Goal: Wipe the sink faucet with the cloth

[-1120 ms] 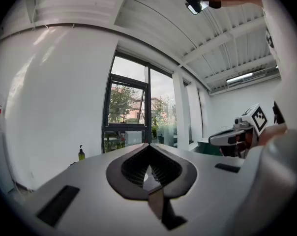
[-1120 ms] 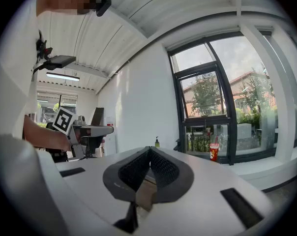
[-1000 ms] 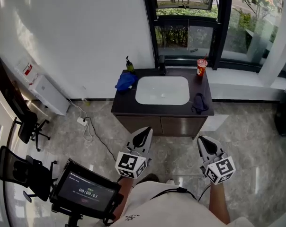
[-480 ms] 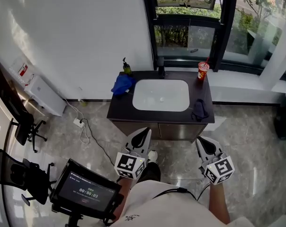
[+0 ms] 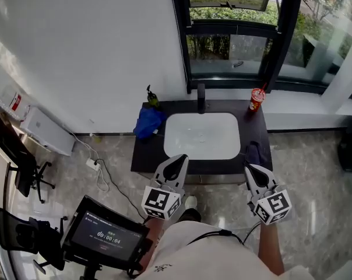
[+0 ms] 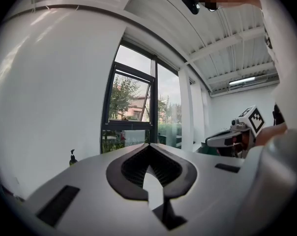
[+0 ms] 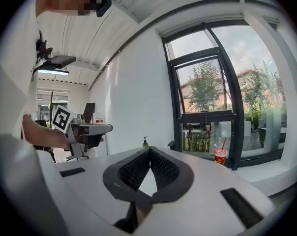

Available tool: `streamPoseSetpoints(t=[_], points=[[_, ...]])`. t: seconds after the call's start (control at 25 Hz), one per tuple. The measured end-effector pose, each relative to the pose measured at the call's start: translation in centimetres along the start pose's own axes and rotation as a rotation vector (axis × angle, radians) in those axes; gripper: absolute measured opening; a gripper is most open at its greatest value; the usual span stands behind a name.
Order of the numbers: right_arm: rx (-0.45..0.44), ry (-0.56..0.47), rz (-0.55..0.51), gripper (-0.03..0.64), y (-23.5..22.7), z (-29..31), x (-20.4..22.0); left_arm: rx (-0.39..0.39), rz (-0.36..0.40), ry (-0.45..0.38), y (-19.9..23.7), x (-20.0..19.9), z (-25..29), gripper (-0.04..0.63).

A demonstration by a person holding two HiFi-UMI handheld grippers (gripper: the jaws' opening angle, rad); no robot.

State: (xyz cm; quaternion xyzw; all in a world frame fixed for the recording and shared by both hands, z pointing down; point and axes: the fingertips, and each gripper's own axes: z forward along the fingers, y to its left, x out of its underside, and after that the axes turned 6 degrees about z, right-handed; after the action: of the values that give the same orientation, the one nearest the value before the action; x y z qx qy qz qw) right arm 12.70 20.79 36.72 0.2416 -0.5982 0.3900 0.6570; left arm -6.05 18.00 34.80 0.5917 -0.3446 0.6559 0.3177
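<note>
The dark vanity counter [image 5: 142, 154] carries a white sink [image 5: 201, 136] with a black faucet [image 5: 201, 98] at its back edge. A blue cloth [image 5: 147, 123] lies on the counter left of the basin, and a dark cloth [image 5: 253, 153] lies on the right. My left gripper [image 5: 179, 158] [image 6: 149, 145] is shut and empty, over the counter's front edge. My right gripper [image 5: 247, 168] [image 7: 149, 149] is shut and empty too, just short of the dark cloth. Both point level at the window wall.
A red cup with a straw [image 5: 257, 100] [image 7: 220, 156] stands at the counter's back right, a soap bottle [image 5: 152, 98] [image 7: 145, 142] at the back left. A screen on a stand [image 5: 106, 235] is near my left side. A white unit [image 5: 45, 130] and a cable [image 5: 100, 171] lie left.
Both grippers have moved forward toward the vanity together, and the sink now sits nearer and lower in the head view. Both jaws stay shut.
</note>
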Motion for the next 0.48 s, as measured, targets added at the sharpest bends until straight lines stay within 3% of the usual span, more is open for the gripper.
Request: streamPoseSetpoints(t=[0.32,0.48], points=[[0.028,-0.024,-0.01,0.005,-2.4,9.9,-3.3,0.069,0.07,-0.013,7.1,-0.5,6.6,-0.006],[0.036,-0.015,-0.019,0.005,-3.1,13.7,-4.1,0.103,0.04,-0.014,9.6,-0.1,9.3,-0.006]])
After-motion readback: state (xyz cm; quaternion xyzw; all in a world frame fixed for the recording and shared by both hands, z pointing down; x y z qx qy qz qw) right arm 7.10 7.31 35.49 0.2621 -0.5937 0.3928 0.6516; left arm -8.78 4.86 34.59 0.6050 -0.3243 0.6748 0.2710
